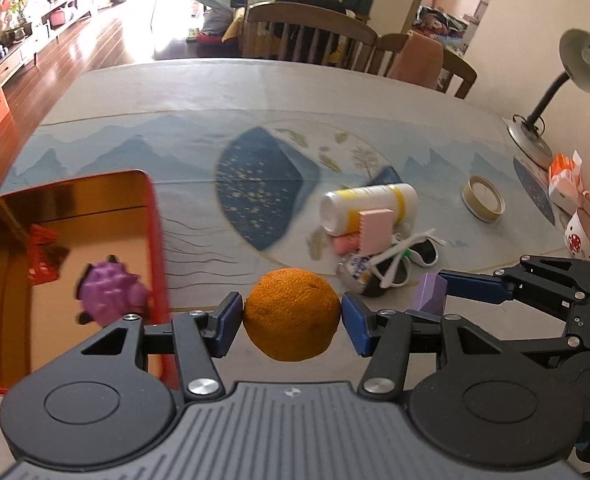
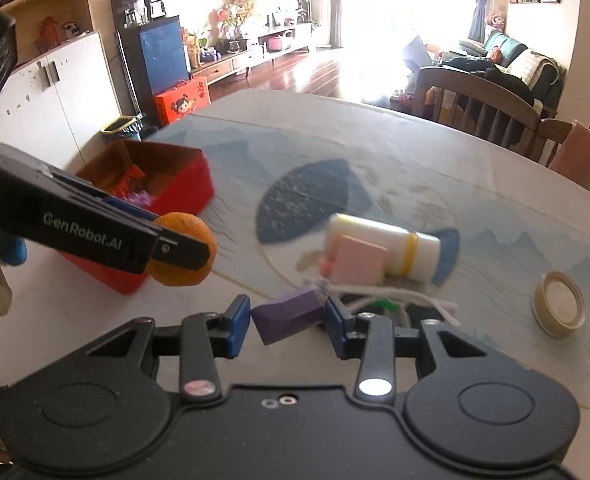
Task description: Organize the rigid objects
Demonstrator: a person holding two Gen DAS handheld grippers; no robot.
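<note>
Orange fruit [image 1: 292, 314], dimpled and round, is clamped at its widest girth between the blue pads of the left gripper [image 1: 292, 316], held clear of the tablecloth [image 1: 199, 128]; red box [image 1: 157, 240], gold-lined and open-topped, lies at ten o'clock of the fruit, just beside it, with a purple spiky toy [image 1: 111, 294] already inside. Right gripper [image 2: 289, 316] pinches a purple block [image 2: 287, 314], tilted, across its short faces; in the left wrist view this claw enters from three o'clock. Remaining clutter lies at one o'clock of the fruit: white glasses [image 1: 409, 250], a pink pad [image 1: 376, 230] leaning on a white bottle [image 1: 369, 206] with a yellow band; farther, at two o'clock, a tape roll [image 1: 483, 199]; farthest, a desk lamp [image 1: 551, 96] at the table's edge. Judged step: carrying the fruit to the box. To do it well: lift above the red rim before crossing; centre over bare gold floor, away from the toy; lower before opening, since a round fruit will likely roll; keep the right claw back until the left clears.
</note>
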